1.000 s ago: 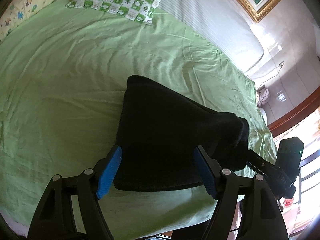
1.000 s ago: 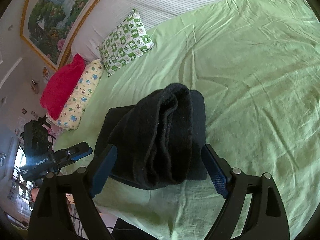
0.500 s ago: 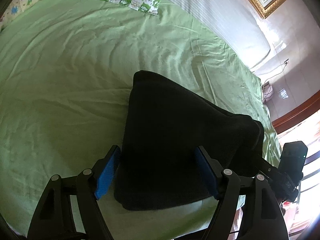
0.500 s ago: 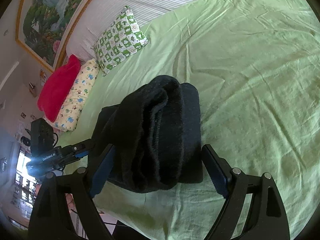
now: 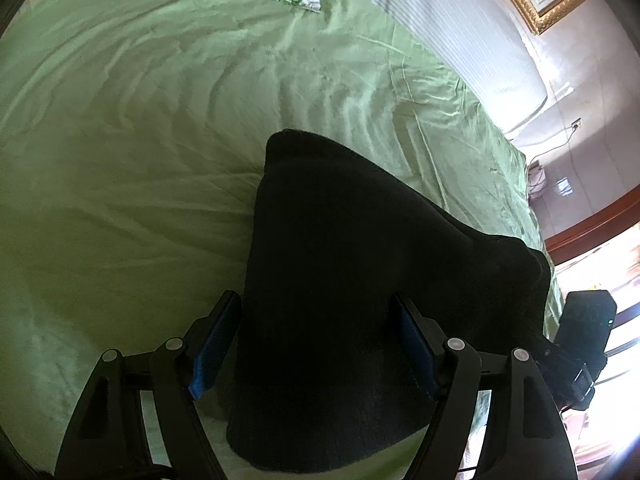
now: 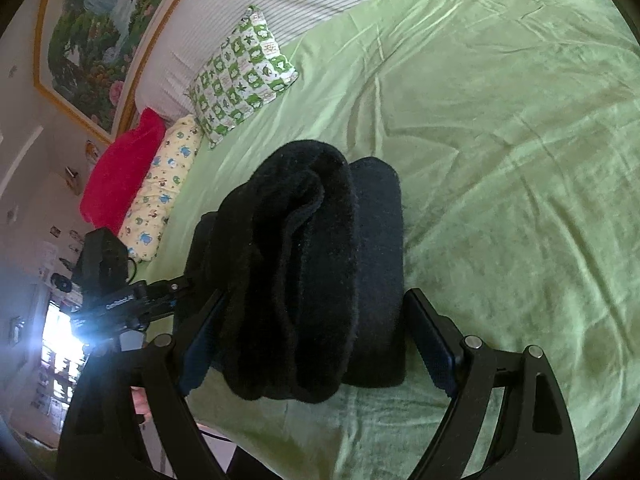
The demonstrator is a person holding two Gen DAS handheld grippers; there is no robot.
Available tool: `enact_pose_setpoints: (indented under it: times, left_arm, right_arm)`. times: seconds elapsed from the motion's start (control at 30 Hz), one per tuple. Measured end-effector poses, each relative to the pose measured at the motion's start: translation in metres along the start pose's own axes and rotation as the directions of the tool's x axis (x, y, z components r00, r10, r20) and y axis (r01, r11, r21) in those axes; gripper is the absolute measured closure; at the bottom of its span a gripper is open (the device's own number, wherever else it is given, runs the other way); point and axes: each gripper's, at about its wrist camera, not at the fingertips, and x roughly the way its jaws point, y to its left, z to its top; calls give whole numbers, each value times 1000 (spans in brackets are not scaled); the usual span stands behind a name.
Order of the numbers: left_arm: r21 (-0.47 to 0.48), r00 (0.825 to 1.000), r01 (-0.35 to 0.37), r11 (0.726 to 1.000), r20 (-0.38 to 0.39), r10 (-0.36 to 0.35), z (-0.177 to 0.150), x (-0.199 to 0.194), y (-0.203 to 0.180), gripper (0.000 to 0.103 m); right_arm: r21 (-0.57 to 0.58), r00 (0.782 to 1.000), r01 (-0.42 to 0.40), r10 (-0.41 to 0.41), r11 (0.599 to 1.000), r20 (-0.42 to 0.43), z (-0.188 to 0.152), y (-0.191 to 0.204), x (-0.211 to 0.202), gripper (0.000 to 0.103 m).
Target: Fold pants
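Black pants [image 5: 360, 260] lie folded into a thick bundle on the green bedsheet [image 5: 140, 140], near the bed's front edge. My left gripper [image 5: 316, 300] hovers open over one end of the bundle, its blue pads [image 5: 216, 344] standing either side of the cloth. In the right wrist view the pants [image 6: 304, 240] show their stacked, rolled layers end-on. My right gripper [image 6: 316, 296] is open too and straddles that end. I see neither pair of pads pressing on the fabric. Each view catches the other gripper's body at the side [image 5: 580, 340] [image 6: 116, 296].
A green-checked pillow [image 6: 240, 80], a yellow patterned pillow [image 6: 164, 188] and a red cushion [image 6: 120, 168] lie by the white striped headboard [image 6: 280, 0]. Wrinkled sheet [image 6: 500, 160] stretches beyond the pants. The bed's front edge runs just below the grippers.
The left gripper has come down and forward over the pants, which now fill more of its view. The right gripper has sunk slightly. Both stay open; the pants have not moved.
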Motion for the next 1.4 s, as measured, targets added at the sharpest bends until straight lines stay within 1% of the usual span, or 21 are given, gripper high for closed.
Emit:
enact_pose_setpoints:
  times: [0.03, 0.1, 0.3, 0.5, 0.6, 0.77, 1.0, 1.27, 1.4]
  left_arm:
    - [-9, 1000, 18, 1000, -2, -18, 0, 1, 2, 32]
    - [-14, 999, 36, 999, -4, -36, 0, 3, 3, 35]
    - [16, 1000, 25, 1000, 12, -25, -3, 2, -3, 42]
    - [33, 999, 24, 999, 28, -25, -5, -4, -8, 54]
    - [36, 999, 30, 999, 39, -31, -7, -9, -9, 58]
    - [46, 996, 42, 998, 71, -46, -12, -26, -12, 63]
    - [46, 989, 29, 999, 140, -35, -18, -65, -10, 64]
    - [2, 974, -16, 1000, 228, 16, -17, -107, 11, 64]
    - [-24, 965, -40, 999, 260, 45, -12, -120, 24, 64]
  right_arm:
    - [9, 1000, -12, 12, 1000, 1, 0, -2, 1, 17]
    - [21, 1000, -19, 19, 1000, 7, -1, -5, 1, 22]
    - [21, 1000, -14, 14, 1000, 14, -3, -7, 0, 33]
    - [1, 1000, -10, 10, 1000, 24, -6, -2, -3, 46]
    - [-18, 999, -6, 7, 1000, 32, -7, 5, -7, 49]
    - [-36, 999, -24, 25, 999, 44, -7, 16, -12, 52]
    - [-62, 997, -70, 73, 996, 37, -1, 36, -11, 53]
    - [-118, 993, -120, 121, 986, 5, 11, 72, 13, 53]
    - [-150, 991, -133, 133, 980, -8, 22, 89, 28, 53]
